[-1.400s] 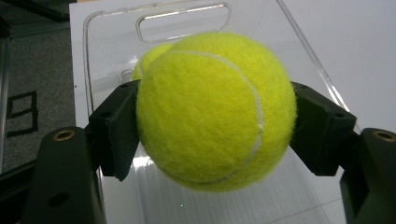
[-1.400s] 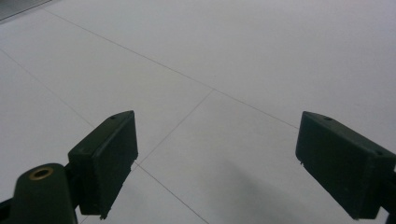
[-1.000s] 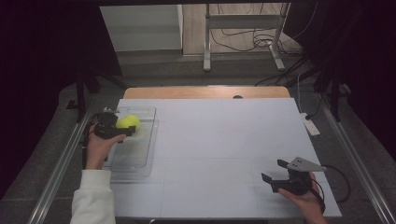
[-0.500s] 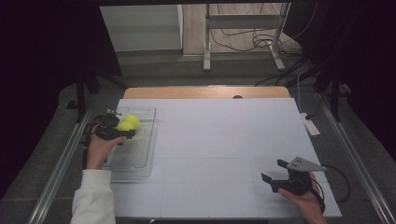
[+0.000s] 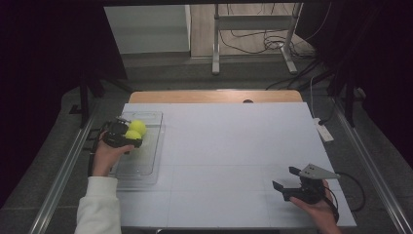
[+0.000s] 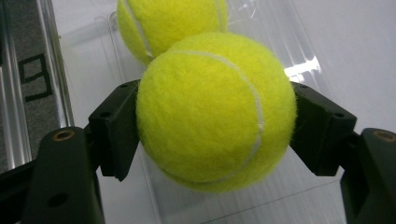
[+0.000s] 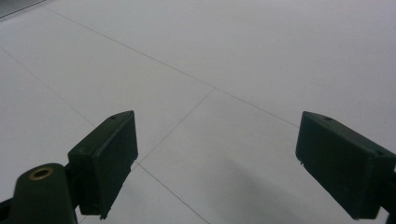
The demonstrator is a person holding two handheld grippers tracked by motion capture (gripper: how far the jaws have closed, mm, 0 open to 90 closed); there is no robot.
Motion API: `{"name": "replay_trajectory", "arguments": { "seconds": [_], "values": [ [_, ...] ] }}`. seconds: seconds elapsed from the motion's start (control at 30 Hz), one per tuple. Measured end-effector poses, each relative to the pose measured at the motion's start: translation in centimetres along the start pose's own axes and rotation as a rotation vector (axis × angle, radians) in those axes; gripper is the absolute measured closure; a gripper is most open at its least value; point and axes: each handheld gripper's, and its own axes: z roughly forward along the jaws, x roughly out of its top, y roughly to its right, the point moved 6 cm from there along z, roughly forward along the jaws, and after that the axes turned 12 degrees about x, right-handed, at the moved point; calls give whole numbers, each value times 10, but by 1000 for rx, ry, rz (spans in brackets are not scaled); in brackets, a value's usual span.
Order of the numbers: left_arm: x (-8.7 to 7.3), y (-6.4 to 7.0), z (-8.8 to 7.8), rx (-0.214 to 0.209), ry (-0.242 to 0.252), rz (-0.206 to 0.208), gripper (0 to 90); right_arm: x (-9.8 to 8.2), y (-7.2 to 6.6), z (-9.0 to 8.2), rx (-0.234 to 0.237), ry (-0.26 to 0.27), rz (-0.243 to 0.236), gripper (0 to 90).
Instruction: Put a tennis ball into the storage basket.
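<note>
- Over the clear tray [image 5: 146, 161] at the table's left edge, I've got my left gripper [image 5: 127, 140] clamped on a tennis ball [image 6: 215, 112]; jaws pinch it across its widest part, one pad on each side.
- Held ball sits just above the tray's far end, right beside a second tennis ball [image 5: 138, 127] lying in the tray. In the left gripper view the two overlap; can't tell if they touch.
- Right gripper [image 5: 290, 186] is parked near the table's front right corner, well apart from the tray. Jaws wide, nothing between them, only bare white table [image 7: 243, 60] beneath.
- Risk 1: felt on flat pads, contact patches are small. A quick wrist swing or any slackening of the squeeze and I'd expect the ball to squirt out forward.
- Risk 2: if I lower it now, it could nudge the second ball and send it rolling along the tray, or land on it and bounce.
- Risk 3: tray looks light and slick; a jaw catching the rim could drag it on the table.
- Orientation: it's a sphere, no long axis, nothing to align. Only cue is the white seam [image 6: 254, 100], curving down the side facing the camera, toward the right jaw.
</note>
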Motion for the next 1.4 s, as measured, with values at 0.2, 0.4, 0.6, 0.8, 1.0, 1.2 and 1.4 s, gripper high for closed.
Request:
{"name": "replay_trajectory", "arguments": {
  "seconds": [0.2, 0.4, 0.6, 0.8, 1.0, 1.2, 1.4],
  "values": [
    [-3, -2, 4, 18, -31, 5, 265, 0, 0, 0, 0, 0, 0, 134],
    [-5, -2, 8, 28, -51, 12, 265, 0, 0, 0, -1, 1, 1, 134],
    [-6, 1, 9, 24, -66, 26, 264, 0, 0, -1, -1, 1, 1, 133],
    [-7, 2, 11, 42, -80, 47, 264, 0, 0, -1, -1, 2, 1, 133],
    [-8, 5, 17, 66, -95, 70, 261, 0, 0, -1, -4, 3, 1, 133],
    [-8, 6, 17, 74, -94, 75, 257, 0, 0, -1, -1, 4, 3, 133],
    [-3, 5, 9, 83, -55, 58, 199, 0, 0, -1, 0, 6, 4, 133]
  ]
}}
